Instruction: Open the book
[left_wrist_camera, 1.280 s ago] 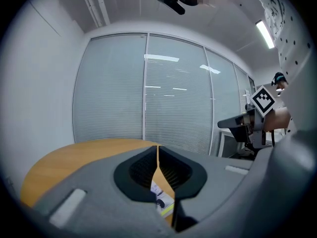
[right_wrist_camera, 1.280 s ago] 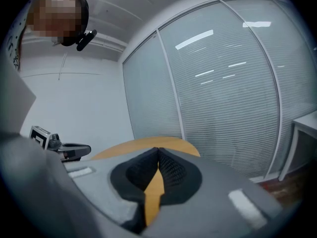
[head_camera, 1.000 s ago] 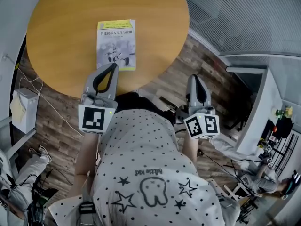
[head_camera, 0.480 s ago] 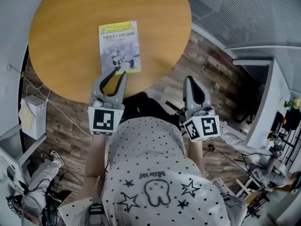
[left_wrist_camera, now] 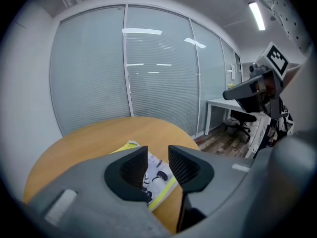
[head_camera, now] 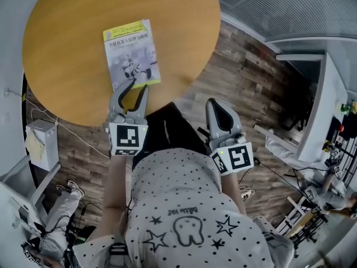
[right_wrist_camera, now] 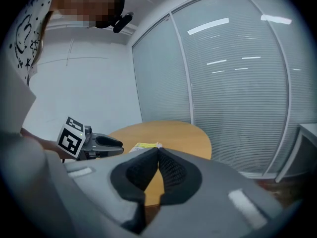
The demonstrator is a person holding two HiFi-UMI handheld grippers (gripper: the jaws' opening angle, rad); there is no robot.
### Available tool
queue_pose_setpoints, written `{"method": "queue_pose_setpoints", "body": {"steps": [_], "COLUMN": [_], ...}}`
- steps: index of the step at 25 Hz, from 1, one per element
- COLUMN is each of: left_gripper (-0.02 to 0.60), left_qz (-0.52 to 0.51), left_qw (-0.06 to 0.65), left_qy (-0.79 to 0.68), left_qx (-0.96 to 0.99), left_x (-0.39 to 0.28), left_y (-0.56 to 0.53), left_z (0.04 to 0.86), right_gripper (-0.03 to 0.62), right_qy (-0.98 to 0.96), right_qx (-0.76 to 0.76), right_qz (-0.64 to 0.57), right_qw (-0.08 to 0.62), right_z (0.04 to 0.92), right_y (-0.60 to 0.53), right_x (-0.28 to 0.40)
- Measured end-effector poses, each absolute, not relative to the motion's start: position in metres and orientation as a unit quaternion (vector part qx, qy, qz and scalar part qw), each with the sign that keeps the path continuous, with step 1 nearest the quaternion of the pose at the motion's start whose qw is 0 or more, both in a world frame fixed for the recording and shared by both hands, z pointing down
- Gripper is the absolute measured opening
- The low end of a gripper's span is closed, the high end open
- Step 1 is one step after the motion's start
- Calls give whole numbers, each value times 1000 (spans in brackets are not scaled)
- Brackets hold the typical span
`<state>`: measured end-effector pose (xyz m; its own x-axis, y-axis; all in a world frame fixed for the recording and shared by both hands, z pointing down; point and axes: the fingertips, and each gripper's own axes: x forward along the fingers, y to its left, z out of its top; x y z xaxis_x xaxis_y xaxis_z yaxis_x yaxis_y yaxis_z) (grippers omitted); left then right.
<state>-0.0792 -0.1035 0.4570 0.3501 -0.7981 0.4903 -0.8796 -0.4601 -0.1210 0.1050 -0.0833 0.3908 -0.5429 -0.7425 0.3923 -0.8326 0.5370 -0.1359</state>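
The book [head_camera: 129, 53] lies closed and flat near the front edge of the round wooden table [head_camera: 72, 15], its white and yellow cover up. My left gripper [head_camera: 137, 86] hovers over the book's near edge. Its jaws are open and have just been opening, with nothing pressed between them. In the left gripper view the book [left_wrist_camera: 161, 180] shows through the gap of the left gripper [left_wrist_camera: 157, 150]. My right gripper [head_camera: 215, 103] is shut and empty, off the table to the right, over the floor. In the right gripper view the right gripper [right_wrist_camera: 158, 150] points toward the table [right_wrist_camera: 183, 133] and the book [right_wrist_camera: 146, 146].
A white box [head_camera: 40, 144] and cables lie on the wood floor left of the table. A white desk [head_camera: 312, 94] stands at the right, with an office chair [left_wrist_camera: 240, 118] beside it. Glass walls with blinds enclose the room behind the table.
The left gripper's jaws went from shut to open, and it moved forward and down to the book's near edge. The right gripper shifted slightly toward the table and stayed shut.
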Motion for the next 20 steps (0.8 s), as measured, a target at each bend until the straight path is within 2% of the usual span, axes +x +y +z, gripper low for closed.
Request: {"method": "queue_pose_setpoints", "body": {"steps": [9, 20], "left_gripper": [212, 244], "left_qz": [356, 416], "left_qw": [50, 51], "left_qy": [-446, -387], "left_qx": [820, 821], "left_x": [-57, -40], "left_y": [-105, -115], "left_z": [525, 590], "right_gripper": [5, 5], "right_qy": [-854, -845], "right_qx": [463, 460], "right_qz": [170, 201], "right_qw": [165, 188], "right_z": [409, 437], "right_y": [-71, -61], "right_x": [117, 121]}}
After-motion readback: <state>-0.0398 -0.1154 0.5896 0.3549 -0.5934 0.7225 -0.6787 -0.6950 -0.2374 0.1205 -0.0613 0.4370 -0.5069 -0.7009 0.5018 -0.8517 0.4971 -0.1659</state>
